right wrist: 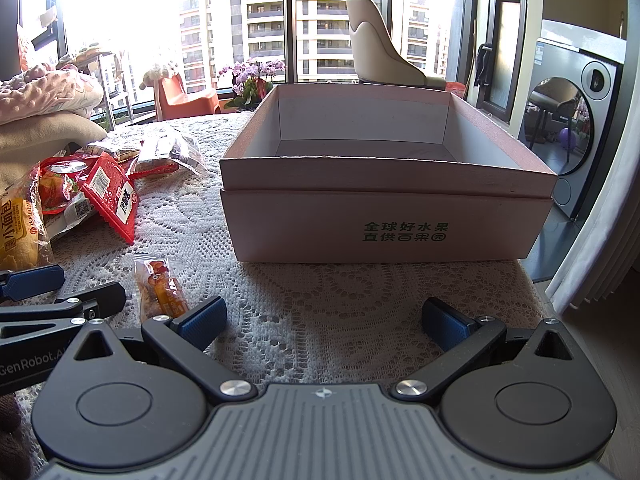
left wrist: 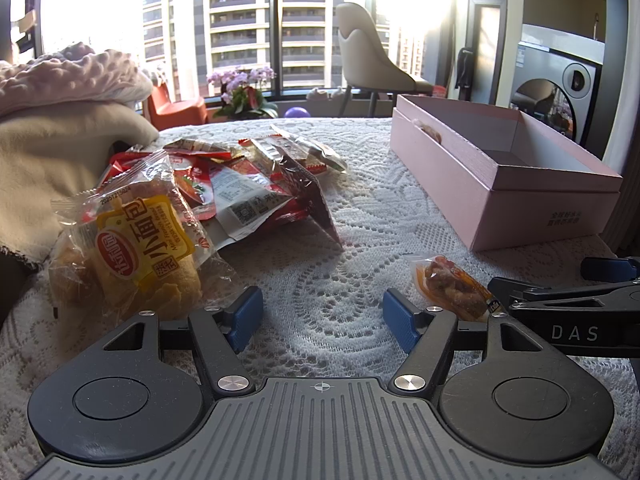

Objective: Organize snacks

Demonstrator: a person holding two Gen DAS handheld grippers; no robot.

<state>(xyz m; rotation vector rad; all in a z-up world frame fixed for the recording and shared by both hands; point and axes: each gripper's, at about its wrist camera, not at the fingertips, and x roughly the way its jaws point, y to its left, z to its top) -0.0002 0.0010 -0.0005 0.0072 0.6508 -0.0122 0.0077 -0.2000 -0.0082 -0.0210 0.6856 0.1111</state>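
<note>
Both the left gripper and the right gripper stand with jaws wide and nothing between them; the pink box sits open ahead of the right one; a small orange snack packet lies between the grippers, the heap of red packets and the mini bread bag to the left (crinkly film, likely slippery). Risks: pads snagging the lace tablecloth; the two grippers colliding over that packet.

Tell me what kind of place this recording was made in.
Most likely a high-rise apartment's living or dining area: a table under a lace tablecloth, a front-loading washing machine by the wall, and potted orchids at big windows facing apartment towers.
</note>
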